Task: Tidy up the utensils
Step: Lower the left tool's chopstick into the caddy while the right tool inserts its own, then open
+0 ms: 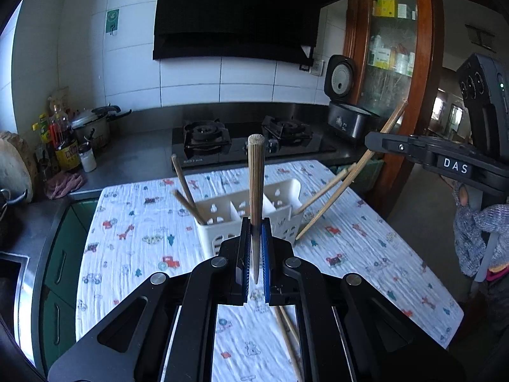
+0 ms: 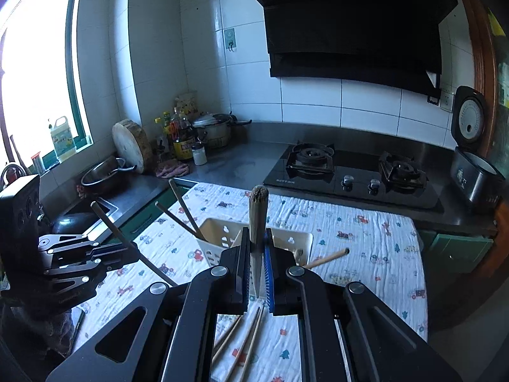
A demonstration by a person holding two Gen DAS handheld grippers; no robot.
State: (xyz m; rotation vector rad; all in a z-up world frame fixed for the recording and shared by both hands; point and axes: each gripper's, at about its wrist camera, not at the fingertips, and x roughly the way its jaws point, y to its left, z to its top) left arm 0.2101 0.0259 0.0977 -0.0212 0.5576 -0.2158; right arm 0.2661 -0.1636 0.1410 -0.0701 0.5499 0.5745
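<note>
Left gripper [image 1: 254,254] pinches one chopstick [image 1: 255,197] tight, blunt end up, thin tip poking below the pads; right gripper [image 2: 256,264] clamps its own chopstick [image 2: 257,222] the same way. Both hang over the caddy [image 1: 222,219], which sits on the cloth-covered table [image 1: 133,222] with a few sticks already leaning in it. Risk now: each stick is held near its thin end, so it could pivot or slip out on the way down. Leaning sticks could block a slot, or a nudge could tip the light caddy. More chopsticks [image 2: 248,343] lie loose on the cloth below.
</note>
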